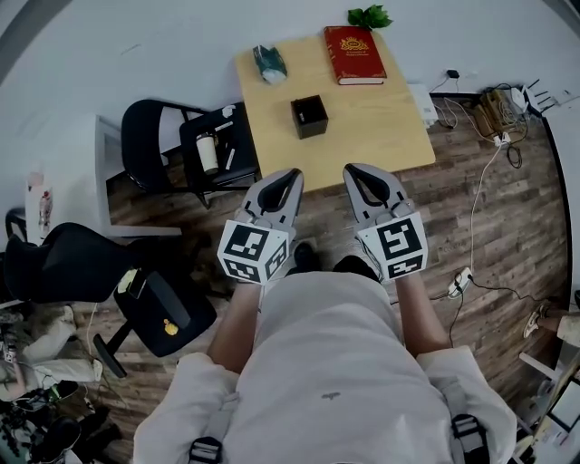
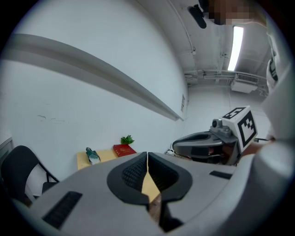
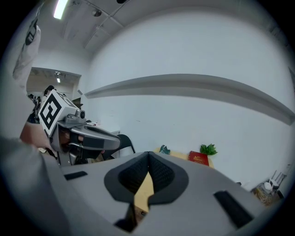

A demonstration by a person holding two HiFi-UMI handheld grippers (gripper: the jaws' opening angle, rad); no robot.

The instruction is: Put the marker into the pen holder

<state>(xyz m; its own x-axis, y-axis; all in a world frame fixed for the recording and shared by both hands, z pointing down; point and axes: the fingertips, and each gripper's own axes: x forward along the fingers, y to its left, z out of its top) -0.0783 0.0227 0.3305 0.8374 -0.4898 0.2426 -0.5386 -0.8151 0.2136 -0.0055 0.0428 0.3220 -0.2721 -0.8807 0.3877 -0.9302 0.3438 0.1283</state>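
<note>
— While I hold both up, what's in them?
— Nothing: your left hand-held gripper (image 1: pixel 290 177) and right hand-held gripper (image 1: pixel 353 172) both have jaws pressed together, by the near edge of the tabletop (image 1: pixel 372 118).
— The pen holder (image 1: pixel 309 116)?
— Mid-tabletop, nearer you than the red book (image 1: pixel 355 54); white wall (image 2: pixel 92 115) behind, wood floor (image 1: pixel 489 208) below, black chair (image 1: pixel 149 145) left.

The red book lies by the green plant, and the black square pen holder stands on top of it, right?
No. The head view shows the black square pen holder on the bare light wooden table, apart from the red hardcover book, which does lie by the green leafy plant.
</note>
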